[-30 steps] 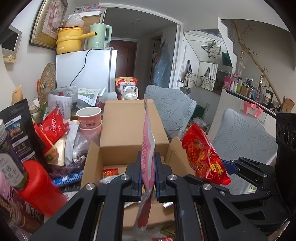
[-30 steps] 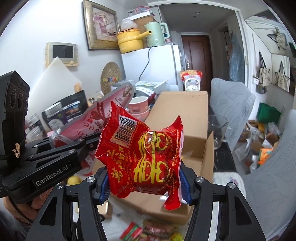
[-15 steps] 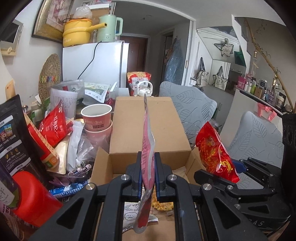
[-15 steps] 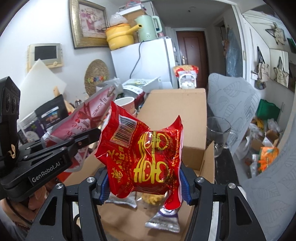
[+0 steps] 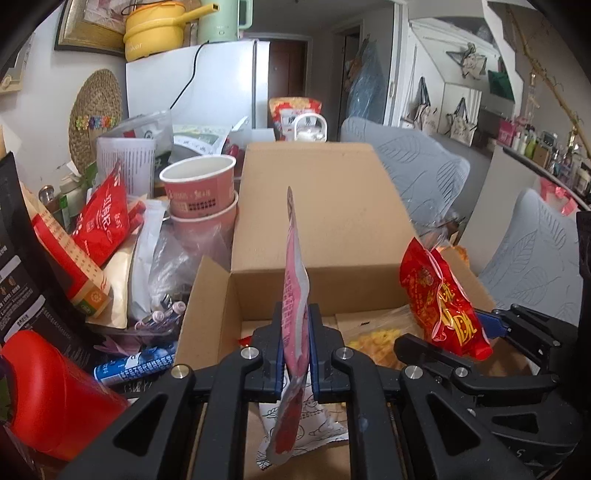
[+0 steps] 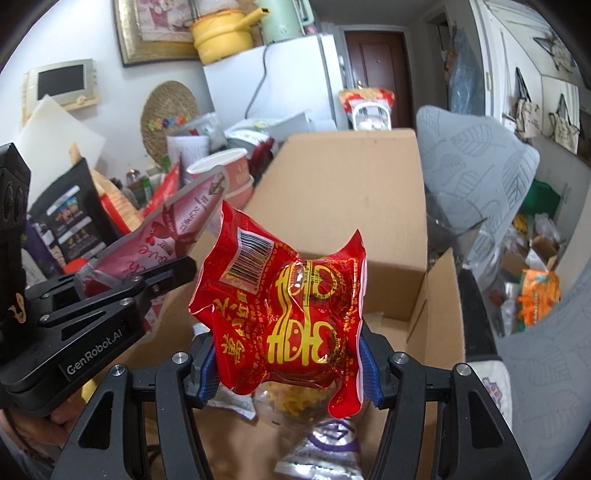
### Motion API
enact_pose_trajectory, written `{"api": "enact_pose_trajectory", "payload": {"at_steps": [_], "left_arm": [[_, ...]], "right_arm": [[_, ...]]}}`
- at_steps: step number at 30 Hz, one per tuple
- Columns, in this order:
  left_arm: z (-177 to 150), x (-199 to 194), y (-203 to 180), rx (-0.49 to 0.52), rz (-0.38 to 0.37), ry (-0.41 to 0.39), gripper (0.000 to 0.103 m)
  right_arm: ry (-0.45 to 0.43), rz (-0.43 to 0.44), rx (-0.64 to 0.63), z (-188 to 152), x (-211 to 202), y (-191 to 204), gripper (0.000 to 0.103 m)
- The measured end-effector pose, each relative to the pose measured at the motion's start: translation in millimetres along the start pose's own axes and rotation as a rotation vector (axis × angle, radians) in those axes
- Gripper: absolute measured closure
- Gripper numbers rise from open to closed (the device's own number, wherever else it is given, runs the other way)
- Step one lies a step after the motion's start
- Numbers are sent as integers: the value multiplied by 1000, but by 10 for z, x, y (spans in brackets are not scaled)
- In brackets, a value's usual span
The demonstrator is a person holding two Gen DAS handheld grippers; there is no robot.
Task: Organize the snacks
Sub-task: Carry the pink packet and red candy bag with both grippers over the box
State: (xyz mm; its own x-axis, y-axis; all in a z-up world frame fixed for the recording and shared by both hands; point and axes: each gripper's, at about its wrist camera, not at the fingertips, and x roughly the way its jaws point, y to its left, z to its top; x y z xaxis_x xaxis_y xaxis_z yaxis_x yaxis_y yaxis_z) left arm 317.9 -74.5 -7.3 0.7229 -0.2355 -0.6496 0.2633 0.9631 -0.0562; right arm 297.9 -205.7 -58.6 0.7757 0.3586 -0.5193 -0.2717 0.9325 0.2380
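The left gripper (image 5: 295, 354) has its jaws pressed together on a flat pink pouch (image 5: 293, 295), pinched edge-on so the pouch stands upright with its lower end hanging below the jaws. Beside it, the right gripper (image 6: 286, 365) has its jaws partly spread and clamped on the two sides of a puffy red snack packet (image 6: 284, 314) with gold characters and a barcode near its top. Both packets hang over the open cardboard box (image 5: 325, 288), just above its near part. Inside the box lie a yellow snack bag (image 5: 373, 341), a white printed wrapper (image 5: 314, 424) and a silver and purple packet (image 6: 325, 446). The box's far flap stands open and slopes away from the cameras. Left of the box the counter is crowded: a red bottle (image 5: 55, 398) close by, a blue tube (image 5: 133, 365), a red sachet (image 5: 103, 221) and two stacked pink paper cups (image 5: 201, 195). Further back stands a white fridge (image 5: 207, 85) carrying a yellow pot (image 5: 155, 29) and a pale green kettle (image 6: 282, 18), and grey leaf-patterned chairs (image 5: 417, 173) stand to the right.
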Motion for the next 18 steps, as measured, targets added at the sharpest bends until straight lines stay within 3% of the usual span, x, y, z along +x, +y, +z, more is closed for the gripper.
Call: {"api": "enact_pose_trajectory", "payload": {"at_steps": [8, 18], "left_arm": [[-99, 309, -28, 12, 26, 108, 93], [-190, 520, -60, 10, 48, 216, 93]], "right_arm": [[107, -53, 2, -95, 268, -64, 42], [148, -97, 2, -93, 318, -57, 38]]}}
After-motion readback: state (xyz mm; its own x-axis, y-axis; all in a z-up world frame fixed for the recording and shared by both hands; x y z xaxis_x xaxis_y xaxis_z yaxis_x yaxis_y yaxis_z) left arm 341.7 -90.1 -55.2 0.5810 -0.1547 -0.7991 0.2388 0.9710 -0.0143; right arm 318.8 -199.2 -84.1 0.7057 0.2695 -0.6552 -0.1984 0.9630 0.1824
